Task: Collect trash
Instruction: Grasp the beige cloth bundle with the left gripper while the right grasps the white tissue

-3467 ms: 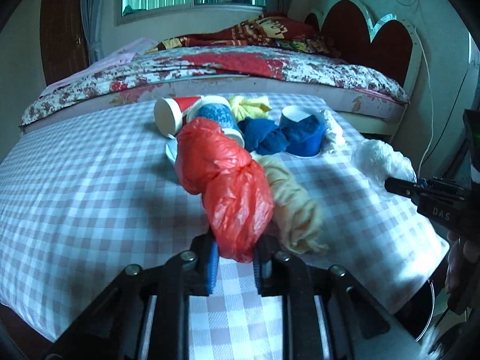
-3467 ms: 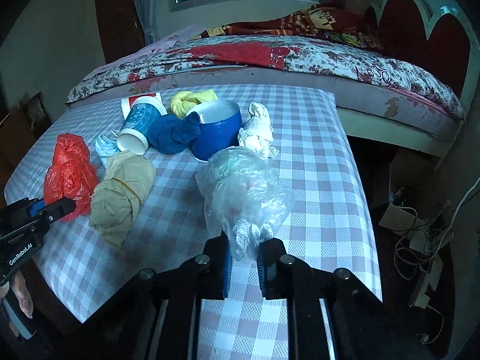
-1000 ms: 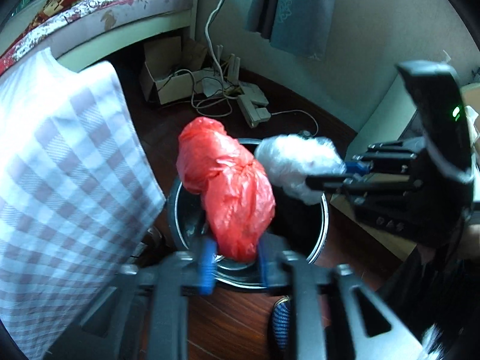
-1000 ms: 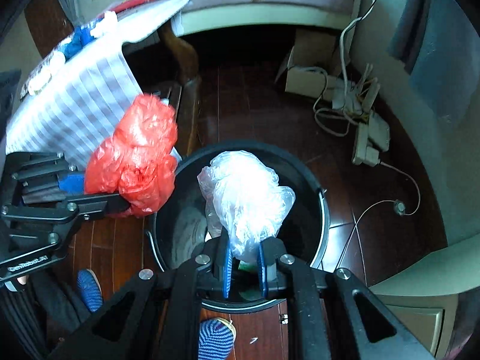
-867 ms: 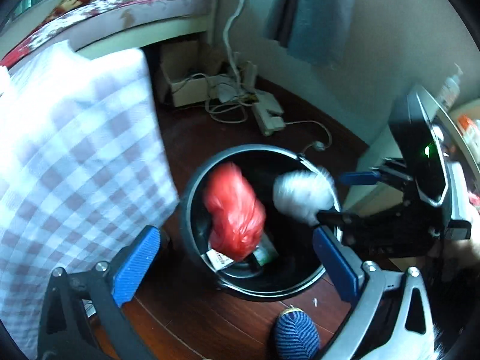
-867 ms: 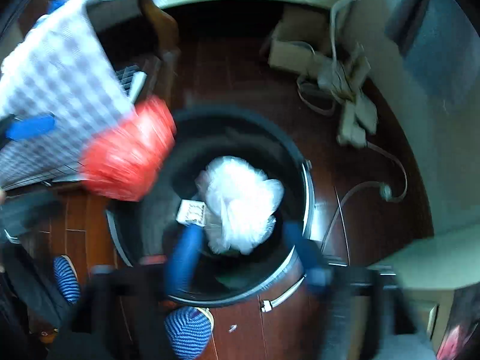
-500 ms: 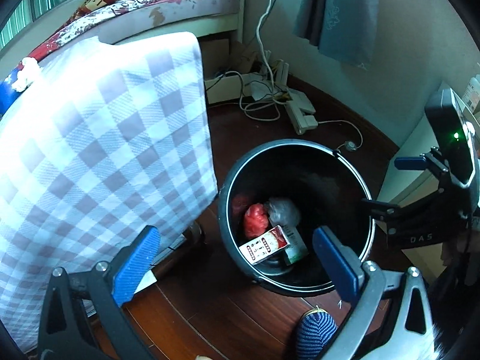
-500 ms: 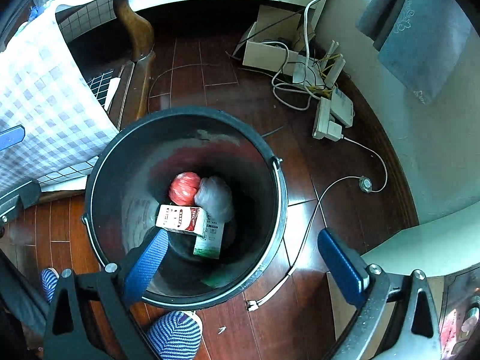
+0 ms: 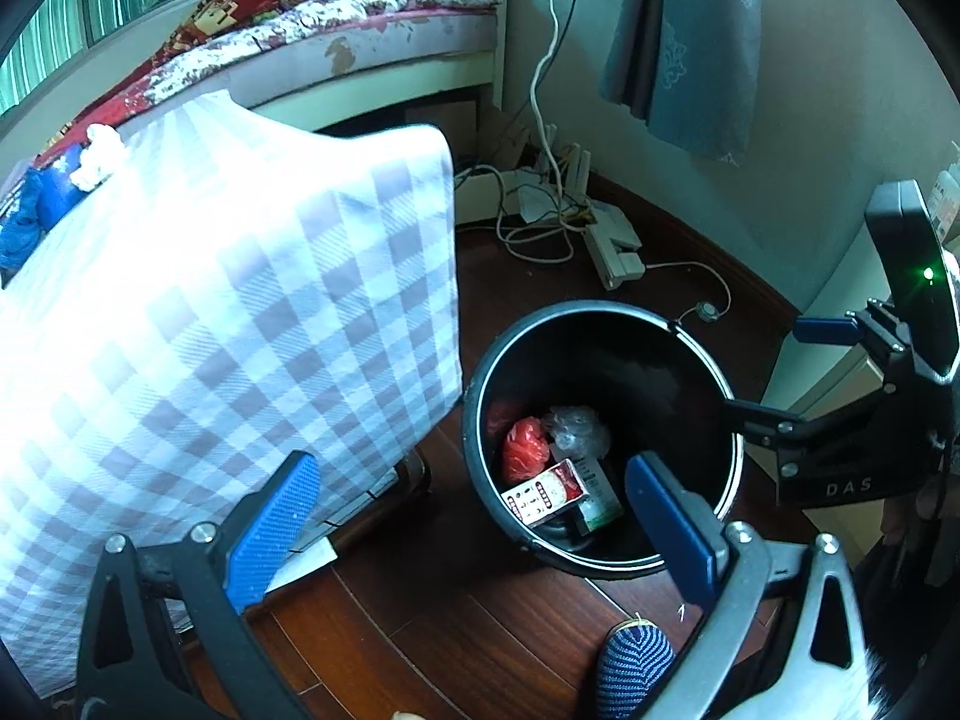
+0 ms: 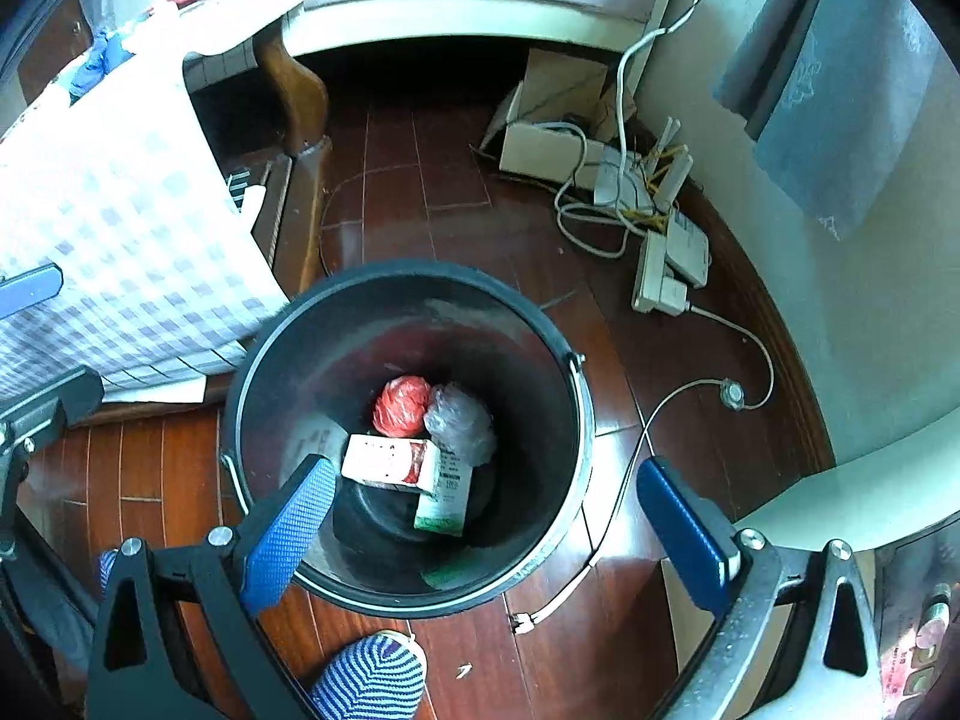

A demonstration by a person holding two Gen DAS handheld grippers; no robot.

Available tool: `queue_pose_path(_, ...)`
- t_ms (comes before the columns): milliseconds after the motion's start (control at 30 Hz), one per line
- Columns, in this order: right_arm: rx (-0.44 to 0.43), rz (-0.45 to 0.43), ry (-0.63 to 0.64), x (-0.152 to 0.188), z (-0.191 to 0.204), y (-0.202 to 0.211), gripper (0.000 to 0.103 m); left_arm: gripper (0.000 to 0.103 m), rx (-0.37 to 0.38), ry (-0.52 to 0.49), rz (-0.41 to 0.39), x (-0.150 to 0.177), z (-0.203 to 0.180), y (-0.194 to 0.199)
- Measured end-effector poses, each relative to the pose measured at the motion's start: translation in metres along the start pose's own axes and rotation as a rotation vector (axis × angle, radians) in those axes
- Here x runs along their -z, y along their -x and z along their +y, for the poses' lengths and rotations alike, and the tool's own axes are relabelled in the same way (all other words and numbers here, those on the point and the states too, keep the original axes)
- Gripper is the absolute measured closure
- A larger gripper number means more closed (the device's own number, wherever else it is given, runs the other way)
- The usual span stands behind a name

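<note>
Black bin (image 10: 543, 336): stands on the wood floor (image 10: 420, 204), just right of the bench edge; both tools hang above it.
Red bag (image 10: 401, 405): lies at the bin's bottom, touching the clear bag (image 10: 459, 417) on its right.
Cartons (image 10: 390, 459): a red-and-white one and a green-and-white one, near side of the two bags, also in the bin.
Left tool (image 9: 474, 525): blue pads spread wide apart, nothing between them; bin seen through the gap.
Right tool (image 10: 486, 525): pads likewise wide apart, holding nothing, directly over the bin.
Bench (image 9: 210, 300): left of the bin, under a checked cloth; blue and white trash (image 9: 57, 192) sits at its far end.
Floor, far right: power strips and cables (image 10: 654, 222) by the wall.
Near edge: a striped slipper (image 10: 369, 681) beside the bin.
</note>
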State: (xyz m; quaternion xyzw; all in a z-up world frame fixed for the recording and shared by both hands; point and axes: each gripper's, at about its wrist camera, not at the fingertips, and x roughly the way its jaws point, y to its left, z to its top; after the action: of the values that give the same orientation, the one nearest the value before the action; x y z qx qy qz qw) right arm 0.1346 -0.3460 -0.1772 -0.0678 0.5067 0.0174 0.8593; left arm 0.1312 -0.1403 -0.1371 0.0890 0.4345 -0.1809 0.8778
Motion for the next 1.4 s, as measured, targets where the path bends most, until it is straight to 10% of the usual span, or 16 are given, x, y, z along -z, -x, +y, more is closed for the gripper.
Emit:
queue_pose_path(633, -0.068, -0.204, 0.072, -0.04, 0.067, 0.076, 0.001, 0.001, -0.134, 0.126, -0.16, -0.007, 0.064, 0.082)
queue_pose_path(1200, -0.217, -0.295, 0.203, -0.167, 0.194, 0.079, 0.001, 0.001, -0.398, 0.377, -0.173, -0.013, 0.233, 0.093)
queue_pose_path(1400, -0.218, -0.306, 0.223, -0.217, 0.232, 0.054, 0.001, 0.003, -0.378, 0.472, -0.115, -0.026, 0.285, 0.062)
